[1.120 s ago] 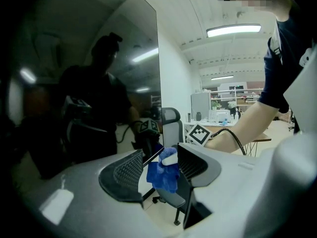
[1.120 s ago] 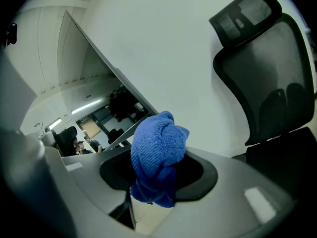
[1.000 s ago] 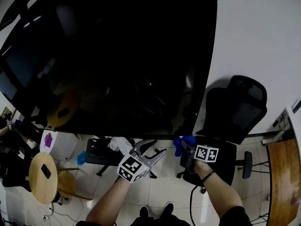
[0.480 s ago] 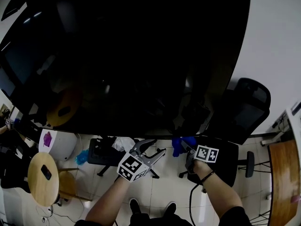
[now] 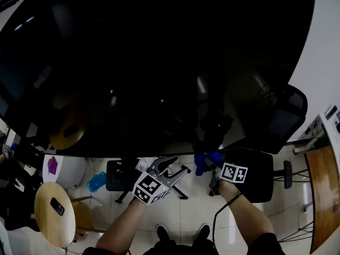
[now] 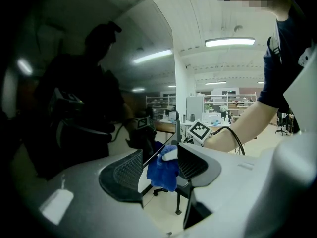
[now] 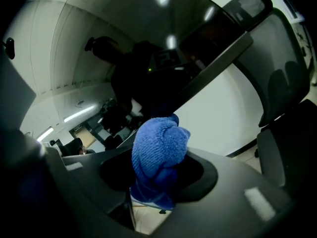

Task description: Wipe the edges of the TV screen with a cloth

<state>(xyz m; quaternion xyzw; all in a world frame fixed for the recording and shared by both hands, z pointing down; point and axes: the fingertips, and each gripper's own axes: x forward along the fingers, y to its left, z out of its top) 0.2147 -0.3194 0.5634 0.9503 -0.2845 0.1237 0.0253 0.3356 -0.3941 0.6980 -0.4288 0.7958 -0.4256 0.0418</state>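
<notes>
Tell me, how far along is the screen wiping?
Done: nothing shows which edges are already wiped. In hand: the right gripper clamps the blue cloth at the TV screen bottom edge. The left gripper is open and empty. Left: probably the remaining edges, though I cannot tell.
</notes>
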